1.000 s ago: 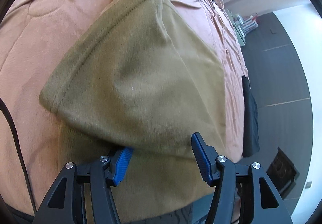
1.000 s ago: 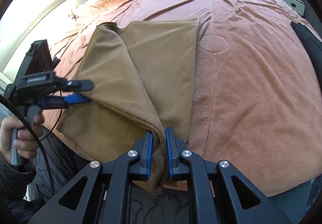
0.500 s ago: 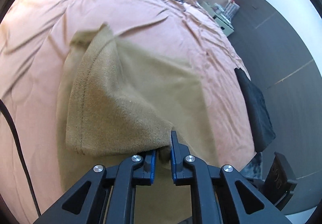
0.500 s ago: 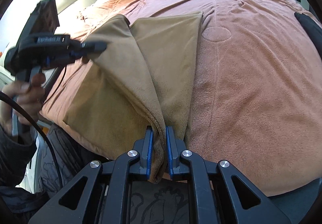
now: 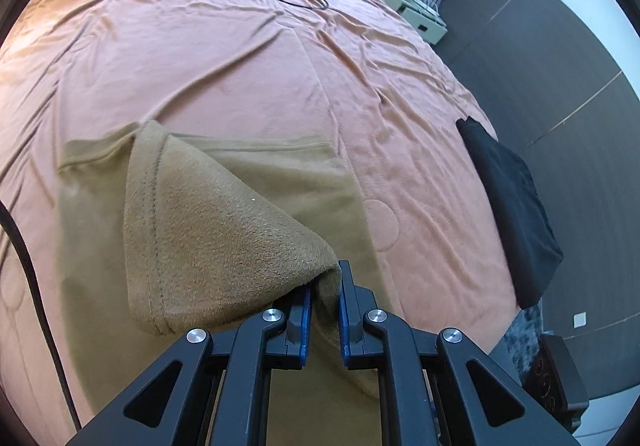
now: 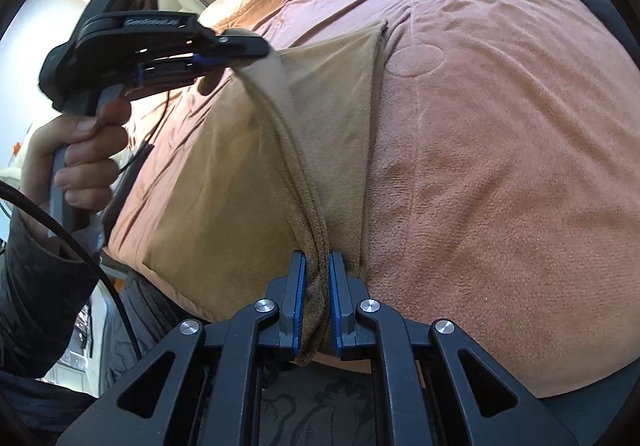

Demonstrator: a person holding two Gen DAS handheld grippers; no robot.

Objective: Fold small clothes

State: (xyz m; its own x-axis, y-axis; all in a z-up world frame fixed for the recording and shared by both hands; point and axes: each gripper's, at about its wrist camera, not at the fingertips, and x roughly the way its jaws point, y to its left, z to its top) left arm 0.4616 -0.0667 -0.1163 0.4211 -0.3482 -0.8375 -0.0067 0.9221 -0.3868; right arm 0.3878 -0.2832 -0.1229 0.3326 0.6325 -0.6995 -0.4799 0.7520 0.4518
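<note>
On the bed lies the olive cloth, one side lifted off it. The left gripper and the right gripper each pinch its raised edge. If one grip slips, the fold may fall crooked.

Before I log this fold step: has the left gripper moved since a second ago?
Yes. In the right wrist view the left gripper has risen from the near bed edge toward the orange bedspread's far side, lifting the olive garment.
</note>
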